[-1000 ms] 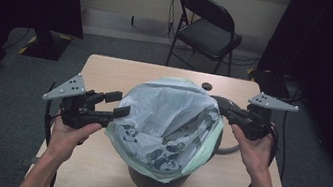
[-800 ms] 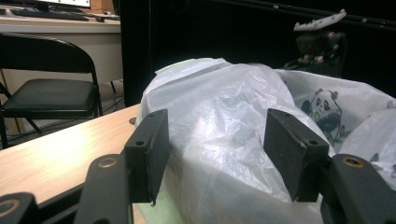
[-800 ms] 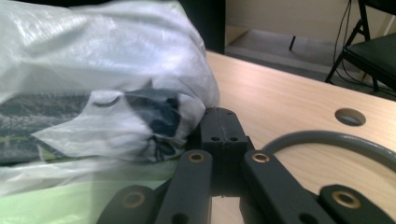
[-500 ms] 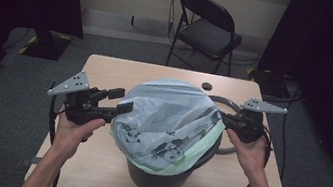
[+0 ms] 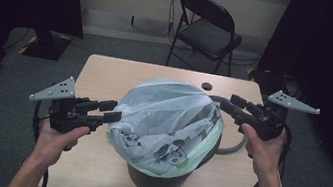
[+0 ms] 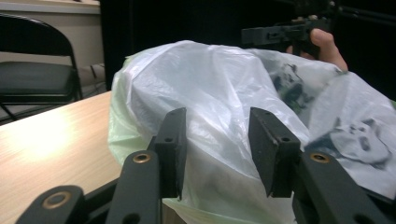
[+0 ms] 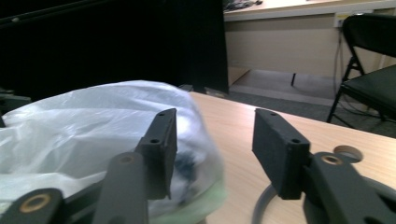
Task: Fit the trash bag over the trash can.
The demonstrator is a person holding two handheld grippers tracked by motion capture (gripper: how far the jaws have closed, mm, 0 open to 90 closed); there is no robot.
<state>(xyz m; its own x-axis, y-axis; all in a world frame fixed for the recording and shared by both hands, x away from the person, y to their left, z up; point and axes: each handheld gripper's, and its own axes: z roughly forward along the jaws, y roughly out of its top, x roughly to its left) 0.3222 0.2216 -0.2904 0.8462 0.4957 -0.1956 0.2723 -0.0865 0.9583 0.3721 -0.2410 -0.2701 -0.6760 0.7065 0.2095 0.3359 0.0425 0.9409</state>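
The left tool (image 5: 112, 110), at the lower left of the high view, has its jaws apart after just narrowing; in the left gripper view the bag (image 6: 224, 121) swells up between and beyond them, but the pads do not press on it, so it is released. The right tool (image 5: 227, 103), at the right of the high view, has just let its jaws spread; they stand open beside the bag's (image 5: 168, 119) upper right edge, with no plastic between them. In the right gripper view the bag (image 7: 93, 126) lies at the lower left, behind the left jaw, and bare tabletop (image 7: 233, 130) shows through the gap. The bag, white with a dark print and a pale green hem, is puffed over a dark bin (image 5: 155, 180) at mid-frame on the tabletop (image 5: 107, 71). A grey hose (image 5: 234, 147) curves just right of the bin. A folding chair (image 5: 207, 29) stands beyond the tabletop, at the top centre.
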